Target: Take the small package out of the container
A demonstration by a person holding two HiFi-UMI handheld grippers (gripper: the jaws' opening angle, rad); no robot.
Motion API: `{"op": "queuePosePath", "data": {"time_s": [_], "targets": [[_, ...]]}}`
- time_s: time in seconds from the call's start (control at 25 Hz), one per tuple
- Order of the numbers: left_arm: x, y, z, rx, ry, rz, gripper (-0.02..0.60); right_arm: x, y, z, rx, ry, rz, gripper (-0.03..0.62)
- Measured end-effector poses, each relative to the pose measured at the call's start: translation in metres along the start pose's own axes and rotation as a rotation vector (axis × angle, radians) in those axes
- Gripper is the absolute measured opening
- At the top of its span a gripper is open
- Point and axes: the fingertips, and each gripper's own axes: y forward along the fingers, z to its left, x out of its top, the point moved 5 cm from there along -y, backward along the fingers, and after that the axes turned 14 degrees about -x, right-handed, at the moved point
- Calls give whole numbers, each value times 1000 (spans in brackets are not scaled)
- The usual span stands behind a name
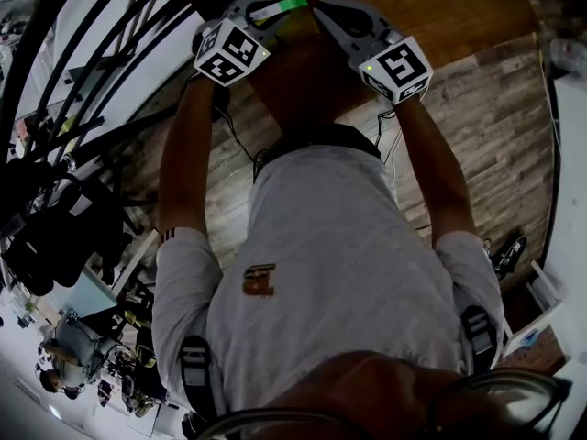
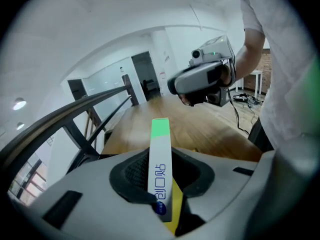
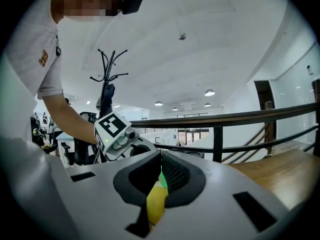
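I hold both grippers up over a wooden table point(image 1: 431, 12), their tips pointing toward each other. My left gripper point(image 1: 264, 12) is shut on a small, flat white package point(image 2: 161, 164) with a green end, which stands on edge between the pads and sticks out past the jaws. From the head view, the package point(image 1: 281, 7) reaches toward my right gripper point(image 1: 323, 9). The right gripper's point(image 3: 160, 156) jaws meet at their tips; a yellow and green shape shows low in the gap. I cannot tell what that shape is. No container is in view.
A dark stair railing point(image 1: 110, 53) runs along the left, also seen beyond the table point(image 2: 90, 114). Cables point(image 1: 390, 131) hang over the plank floor. A coat stand point(image 3: 107, 79) and cluttered desks point(image 1: 83, 337) stand behind me.
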Motion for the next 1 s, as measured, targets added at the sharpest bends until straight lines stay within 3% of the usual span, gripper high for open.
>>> {"op": "queuePosePath", "data": {"time_s": [0.52, 1.0], "targets": [[39, -65, -14, 225, -116, -355, 106, 31, -12, 15, 16, 5, -85, 32], [66, -117, -48, 342, -169, -629, 106, 66, -33, 47, 32, 18, -180, 32]]}}
